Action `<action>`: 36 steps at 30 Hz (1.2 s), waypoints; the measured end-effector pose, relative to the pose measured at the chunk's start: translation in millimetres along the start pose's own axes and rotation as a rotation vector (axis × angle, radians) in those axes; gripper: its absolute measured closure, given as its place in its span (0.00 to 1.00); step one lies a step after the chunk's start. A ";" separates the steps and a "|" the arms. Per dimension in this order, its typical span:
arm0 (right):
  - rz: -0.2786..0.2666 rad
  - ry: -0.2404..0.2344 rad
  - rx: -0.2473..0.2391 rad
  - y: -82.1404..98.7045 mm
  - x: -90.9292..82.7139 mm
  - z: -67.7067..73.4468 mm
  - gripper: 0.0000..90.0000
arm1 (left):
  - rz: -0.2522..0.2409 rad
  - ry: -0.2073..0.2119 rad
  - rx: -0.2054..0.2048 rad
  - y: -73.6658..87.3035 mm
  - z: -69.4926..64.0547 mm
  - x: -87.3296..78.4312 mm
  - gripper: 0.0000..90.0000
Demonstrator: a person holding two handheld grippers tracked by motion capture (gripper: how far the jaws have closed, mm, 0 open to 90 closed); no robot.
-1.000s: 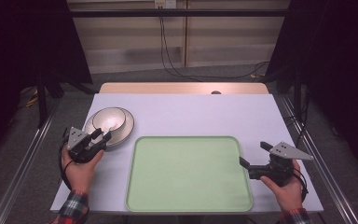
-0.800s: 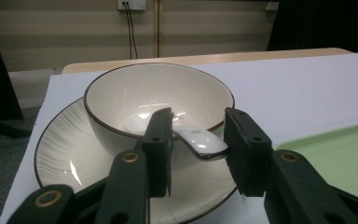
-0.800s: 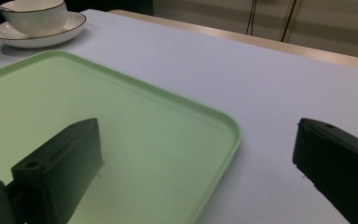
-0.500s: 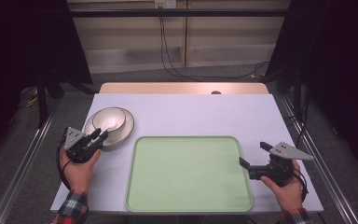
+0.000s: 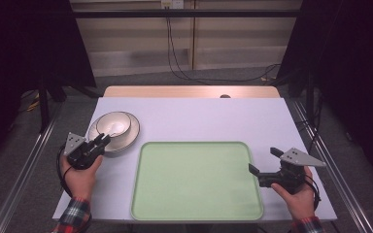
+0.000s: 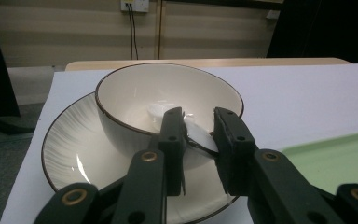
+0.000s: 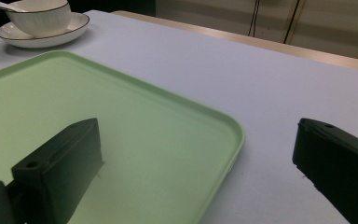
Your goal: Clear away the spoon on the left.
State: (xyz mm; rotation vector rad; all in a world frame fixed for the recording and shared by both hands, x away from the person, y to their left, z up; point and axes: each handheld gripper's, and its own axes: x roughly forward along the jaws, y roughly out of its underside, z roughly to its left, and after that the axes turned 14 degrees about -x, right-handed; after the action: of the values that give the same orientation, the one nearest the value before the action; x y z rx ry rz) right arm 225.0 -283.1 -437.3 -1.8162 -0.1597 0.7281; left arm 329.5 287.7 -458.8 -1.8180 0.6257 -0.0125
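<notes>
One left claw [image 6: 198, 140] view alone shows jaws narrowing round the spoon [image 6: 193, 133]; right claw [image 5: 264, 167] wide

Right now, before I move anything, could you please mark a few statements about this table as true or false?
1. The bowl stands on the plate. True.
2. The green tray holds a spoon. False: it is bare; the spoon lies in the bowl.
3. The right gripper has open jaws. True.
4. The left gripper reaches into the tray. False: its jaws, which have just been closing, have the spoon's handle between them at the bowl.
</notes>
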 end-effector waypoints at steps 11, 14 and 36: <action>0.001 -0.003 0.004 0.4 -1.2 -1.1 0.01 | 0.003 0.023 0.006 1.2 -1.1 1.9 0.91; -0.005 -0.009 -0.001 0.2 -0.9 -0.8 0.01 | -0.006 0.023 0.000 1.3 -1.0 2.1 0.92; -0.004 -0.015 0.004 0.6 -0.9 -1.7 0.02 | -0.030 0.039 -0.087 -40.1 -1.9 20.6 0.94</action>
State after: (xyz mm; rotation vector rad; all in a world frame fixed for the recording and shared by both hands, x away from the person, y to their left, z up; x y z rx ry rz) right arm 225.0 -285.1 -437.2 -1.8066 -0.1719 0.7393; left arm 362.9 285.5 -428.6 -1.9154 0.6347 -0.0411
